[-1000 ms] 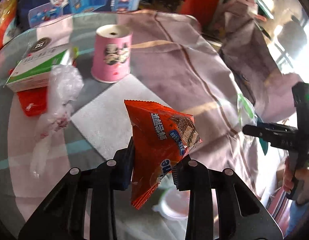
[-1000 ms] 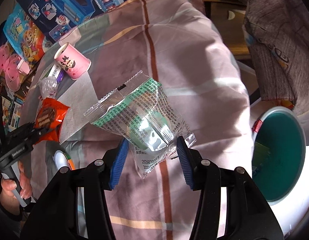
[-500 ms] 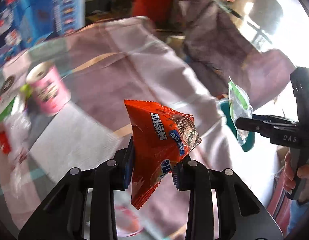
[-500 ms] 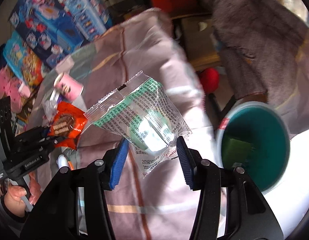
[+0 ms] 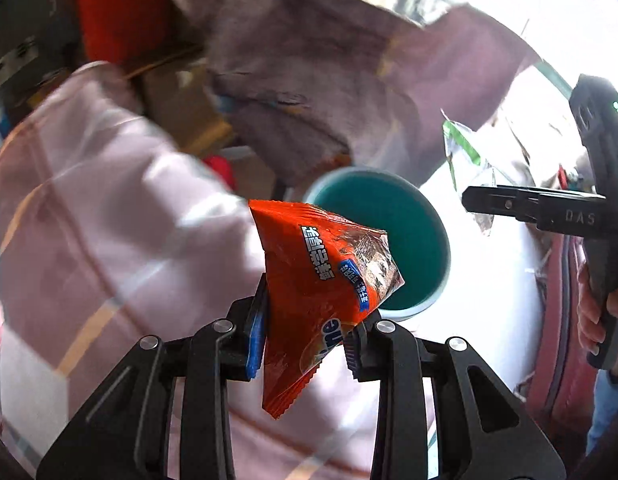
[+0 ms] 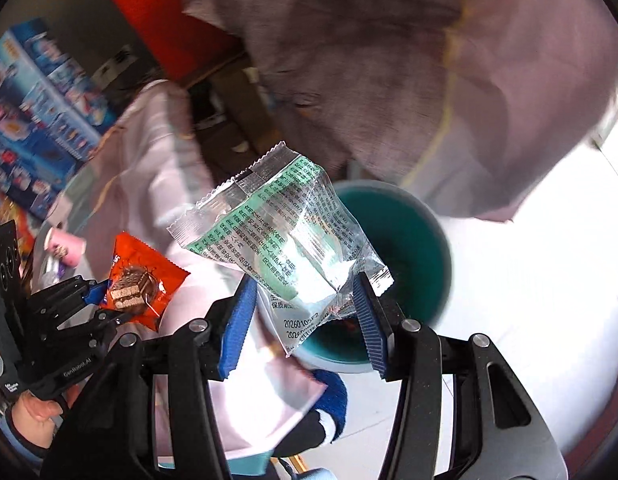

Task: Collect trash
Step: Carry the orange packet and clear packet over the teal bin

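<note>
1. Right wrist view: right gripper (image 6: 305, 304) clamps the clear green-printed wrapper (image 6: 277, 240), directly above the teal bin (image 6: 413, 240).
2. Left gripper (image 5: 305, 334) clamps the orange snack wrapper (image 5: 325, 292); the bin lies just beyond, so the right is nearer.

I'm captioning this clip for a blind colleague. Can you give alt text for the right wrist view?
The right gripper holds a clear wrapper with green print above a teal bin on the floor. At lower left, the left gripper holds an orange snack packet beside the cloth-covered table.

Motion-blurred pink tablecloth (image 5: 109, 200); teal bin (image 6: 405, 240) partly hidden behind clear wrapper (image 6: 285, 240).
</note>
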The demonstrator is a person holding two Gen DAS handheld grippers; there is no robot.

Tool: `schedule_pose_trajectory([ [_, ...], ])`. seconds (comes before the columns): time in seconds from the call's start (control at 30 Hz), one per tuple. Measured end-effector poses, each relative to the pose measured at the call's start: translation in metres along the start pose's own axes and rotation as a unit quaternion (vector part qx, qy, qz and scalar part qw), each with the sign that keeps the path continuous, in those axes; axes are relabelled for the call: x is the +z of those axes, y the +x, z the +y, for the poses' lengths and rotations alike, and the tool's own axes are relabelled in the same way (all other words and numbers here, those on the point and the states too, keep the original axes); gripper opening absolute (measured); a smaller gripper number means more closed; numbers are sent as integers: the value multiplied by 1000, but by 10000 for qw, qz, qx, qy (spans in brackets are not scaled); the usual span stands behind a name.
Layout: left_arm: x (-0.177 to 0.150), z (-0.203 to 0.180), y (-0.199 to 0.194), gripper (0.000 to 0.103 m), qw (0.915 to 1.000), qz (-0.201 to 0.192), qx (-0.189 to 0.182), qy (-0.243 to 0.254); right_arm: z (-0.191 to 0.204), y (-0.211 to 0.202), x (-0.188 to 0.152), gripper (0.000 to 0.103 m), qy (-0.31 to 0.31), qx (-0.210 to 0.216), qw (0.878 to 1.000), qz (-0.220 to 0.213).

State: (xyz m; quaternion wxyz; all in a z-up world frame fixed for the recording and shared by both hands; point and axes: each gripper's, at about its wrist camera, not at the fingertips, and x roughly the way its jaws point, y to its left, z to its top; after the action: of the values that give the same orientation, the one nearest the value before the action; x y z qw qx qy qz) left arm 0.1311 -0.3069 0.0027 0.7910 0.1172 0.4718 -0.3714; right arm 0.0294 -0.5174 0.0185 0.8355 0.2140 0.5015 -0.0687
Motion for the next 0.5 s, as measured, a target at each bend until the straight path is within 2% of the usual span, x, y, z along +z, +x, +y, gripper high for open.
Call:
schedule_pose_trajectory([
  [0.23,22,-41,59,34,9979,437,-253,406,-43,20,4,48,492,0,9986,206],
  [0.27,23,-45,66,37,9974,489,-269,464,-47,22,4,48,529,-11,9983,226],
  [0.37,28,-60,88,58,9960,558,-280,632,-56,28,5,48,607,-27,9977,315],
  [0.5,30,-61,102,69,9954,662,-293,621,-62,33,6,48,621,-41,9973,387],
])
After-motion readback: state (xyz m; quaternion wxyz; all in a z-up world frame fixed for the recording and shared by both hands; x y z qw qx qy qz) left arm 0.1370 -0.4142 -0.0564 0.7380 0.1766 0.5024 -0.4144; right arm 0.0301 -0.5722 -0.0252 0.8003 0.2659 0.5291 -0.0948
